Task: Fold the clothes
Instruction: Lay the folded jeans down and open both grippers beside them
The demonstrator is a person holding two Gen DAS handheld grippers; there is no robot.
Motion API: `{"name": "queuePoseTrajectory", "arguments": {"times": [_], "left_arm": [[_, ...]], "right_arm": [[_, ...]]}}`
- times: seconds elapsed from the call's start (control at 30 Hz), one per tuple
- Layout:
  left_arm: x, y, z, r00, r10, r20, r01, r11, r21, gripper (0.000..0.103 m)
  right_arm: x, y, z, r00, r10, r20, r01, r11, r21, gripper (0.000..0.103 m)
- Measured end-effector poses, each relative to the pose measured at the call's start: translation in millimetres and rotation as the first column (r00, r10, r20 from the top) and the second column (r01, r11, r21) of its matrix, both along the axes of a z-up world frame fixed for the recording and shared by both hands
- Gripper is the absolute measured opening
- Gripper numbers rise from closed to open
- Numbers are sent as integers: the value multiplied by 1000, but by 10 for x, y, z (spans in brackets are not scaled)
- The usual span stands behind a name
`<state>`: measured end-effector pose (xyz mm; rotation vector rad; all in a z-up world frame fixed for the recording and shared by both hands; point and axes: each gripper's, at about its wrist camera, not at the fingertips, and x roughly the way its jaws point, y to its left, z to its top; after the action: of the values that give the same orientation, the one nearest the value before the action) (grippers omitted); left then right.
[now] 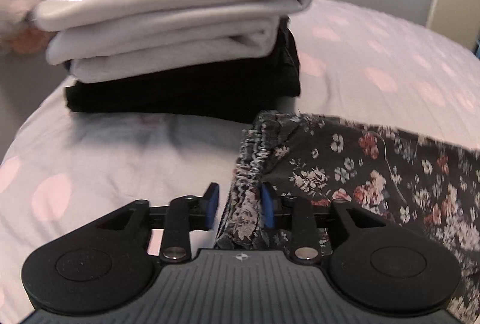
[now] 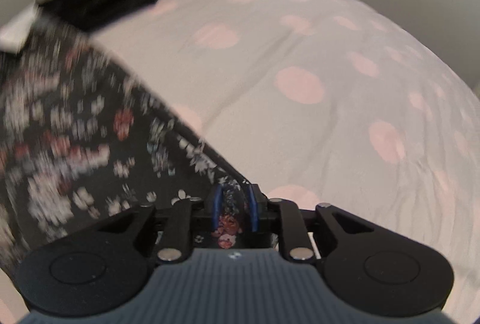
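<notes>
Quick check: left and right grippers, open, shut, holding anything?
Left gripper: open; the floral garment hangs between the jaws, left pad clear of it.
Right gripper: shut on the floral garment's edge.

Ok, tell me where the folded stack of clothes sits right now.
In the left wrist view the folded stack sits on the spotted bedspread, centre-left, just behind the floral garment.

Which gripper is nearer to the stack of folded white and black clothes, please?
Left. The left gripper sits just before the stack; the right gripper is farther off, along the dark floral garment.
</notes>
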<state>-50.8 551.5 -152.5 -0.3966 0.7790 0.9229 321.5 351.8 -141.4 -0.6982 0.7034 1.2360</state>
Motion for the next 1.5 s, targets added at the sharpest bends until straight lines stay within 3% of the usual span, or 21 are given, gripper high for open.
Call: {"name": "queuePoseTrajectory", "arguments": {"times": [0.1, 0.2, 0.3, 0.5, 0.7, 0.8, 0.93, 1.03, 1.07, 1.27, 1.4, 1.5], "left_arm": [[-84, -158, 70, 995, 95, 40, -96, 995, 40, 51], [-89, -384, 154, 983, 179, 41, -182, 979, 93, 51], [-30, -621, 267, 973, 228, 25, -229, 966, 122, 51], [173, -1184, 563, 984, 169, 61, -173, 983, 56, 51], [394, -1665, 475, 982, 80, 169, -73, 996, -47, 53], [408, -1712, 281, 986, 58, 159, -50, 997, -55, 53], [390, -1596, 121, 987, 77, 141, -61, 991, -120, 53], [346, -1515, 91, 977, 99, 186, -66, 982, -177, 53], [341, -1496, 81, 975, 105, 197, -67, 979, -192, 53], [337, -1440, 41, 976, 102, 194, -60, 975, -213, 53], [265, -1370, 52, 967, 132, 217, -77, 966, -245, 53], [241, -1372, 76, 966, 128, 225, -72, 967, -244, 53]], "right_arm": [[-47, -337, 76, 985, -154, -71, 159, 985, 68, 22], [-200, -802, 57, 947, -288, -144, 304, 947, 105, 26], [-382, -1248, -79, 897, -354, -266, 395, 910, 123, 38], [-696, -1652, -500, 791, -425, -440, 526, 840, 134, 38], [-727, -1690, -500, 769, -420, -483, 541, 830, 140, 47], [-629, -1734, -533, 716, -459, -525, 597, 793, 120, 50], [-486, -1775, -730, 589, -524, -616, 696, 716, 56, 52], [-495, -1777, -780, 549, -515, -659, 718, 694, 56, 50], [-514, -1760, -787, 546, -509, -666, 716, 696, 55, 41], [-617, -1689, -754, 563, -527, -637, 721, 690, 66, 22], [-690, -1737, -576, 561, -519, -645, 736, 669, 103, 15], [-764, -1841, -353, 541, -496, -679, 758, 638, 138, 12]]}}
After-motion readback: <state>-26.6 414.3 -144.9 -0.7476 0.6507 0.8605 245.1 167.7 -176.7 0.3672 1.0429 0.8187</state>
